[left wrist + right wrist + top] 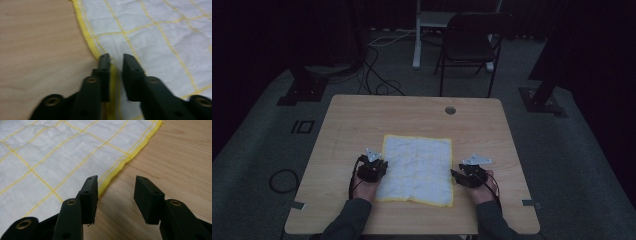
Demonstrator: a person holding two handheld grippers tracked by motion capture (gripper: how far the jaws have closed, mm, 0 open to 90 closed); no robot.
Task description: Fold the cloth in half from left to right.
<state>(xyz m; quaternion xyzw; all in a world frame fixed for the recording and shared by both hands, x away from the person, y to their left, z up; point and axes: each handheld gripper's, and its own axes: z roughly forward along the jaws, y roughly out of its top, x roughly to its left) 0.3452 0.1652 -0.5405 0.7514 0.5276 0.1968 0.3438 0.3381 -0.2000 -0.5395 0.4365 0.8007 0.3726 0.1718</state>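
Note:
A white cloth with a yellow grid and yellow hem lies flat on the wooden table, near its front edge. My left gripper rests at the cloth's left edge. In the left gripper view its jaws stand a narrow gap apart, low over the cloth, with the yellow hem lying flat between them and not pinched. My right gripper is at the cloth's right edge. In the right gripper view it is open wide, one jaw over the cloth, the other over bare wood.
A round cable hole sits near the table's far edge. Beyond the table stand a dark folding chair and a white stand leg. Cables run over the grey floor, and a coil lies left of the table.

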